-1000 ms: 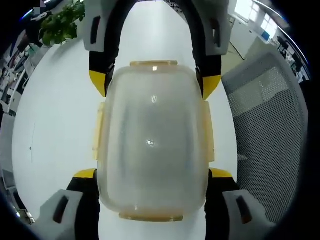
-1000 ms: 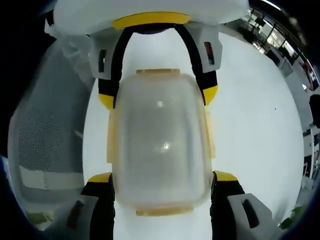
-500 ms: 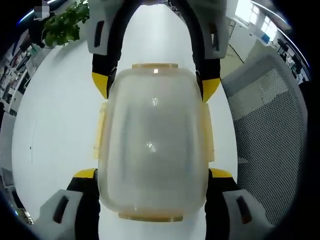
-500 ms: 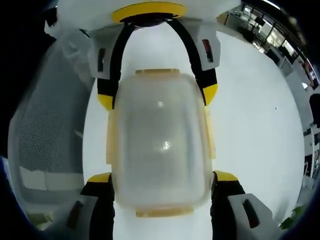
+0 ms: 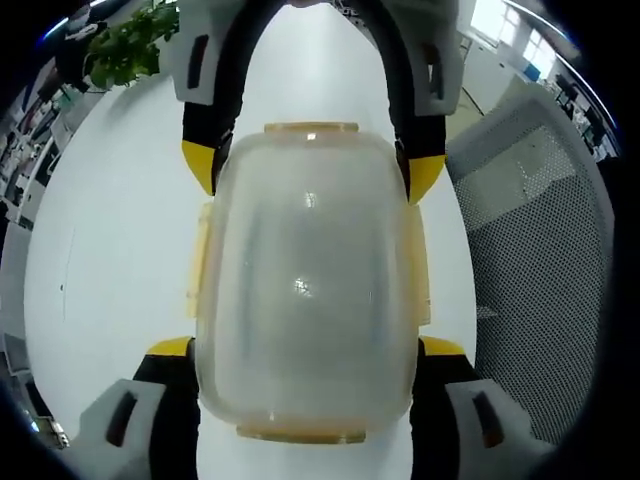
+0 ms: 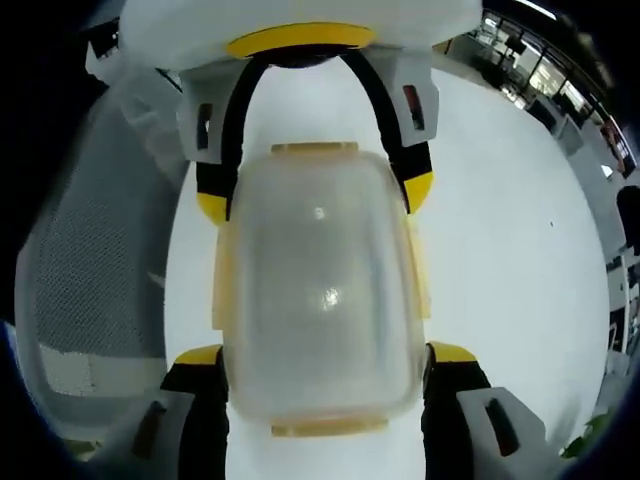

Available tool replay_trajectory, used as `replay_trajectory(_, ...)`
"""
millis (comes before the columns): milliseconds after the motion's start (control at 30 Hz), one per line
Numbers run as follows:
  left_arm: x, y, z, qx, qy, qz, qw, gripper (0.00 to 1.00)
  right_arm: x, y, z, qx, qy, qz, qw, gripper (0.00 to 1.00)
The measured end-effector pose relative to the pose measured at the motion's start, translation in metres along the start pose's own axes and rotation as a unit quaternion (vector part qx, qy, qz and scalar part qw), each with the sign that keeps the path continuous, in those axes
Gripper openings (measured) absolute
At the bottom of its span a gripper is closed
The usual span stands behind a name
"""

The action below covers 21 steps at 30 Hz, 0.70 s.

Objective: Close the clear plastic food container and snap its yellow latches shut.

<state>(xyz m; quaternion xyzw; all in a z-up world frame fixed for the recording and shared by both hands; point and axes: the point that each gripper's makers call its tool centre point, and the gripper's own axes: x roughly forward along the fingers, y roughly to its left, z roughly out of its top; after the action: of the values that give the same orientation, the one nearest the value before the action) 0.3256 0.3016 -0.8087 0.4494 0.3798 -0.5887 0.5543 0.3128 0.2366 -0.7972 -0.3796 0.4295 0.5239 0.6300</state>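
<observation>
The clear plastic container (image 5: 305, 290) (image 6: 318, 290) lies on the white table (image 5: 110, 240) with its lid on. Yellow latches (image 5: 200, 265) run along its long sides and another latch (image 5: 308, 129) sits at each short end. My left gripper (image 5: 307, 347) stands open, its yellow-tipped jaws straddling the near end of the container, close against its sides. My right gripper (image 5: 311, 168) straddles the far end the same way, open. In the right gripper view the right gripper (image 6: 325, 354) is at the bottom and the left gripper (image 6: 315, 198) at the top.
A grey mesh office chair (image 5: 545, 250) (image 6: 90, 270) stands beside the table edge. A green plant (image 5: 125, 45) and office furniture lie beyond the table. Bare white tabletop (image 6: 510, 240) spreads on the side away from the chair.
</observation>
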Motion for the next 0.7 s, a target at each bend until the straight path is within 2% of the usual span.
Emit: replay_trajectory(700, -0.010, -0.007, -0.038, -0.009, -0.005, 0.008, 0.9999, 0.89, 0.017, 0.009, 0.038, -0.004, -0.010, 0.008, 0.9999, 0.82)
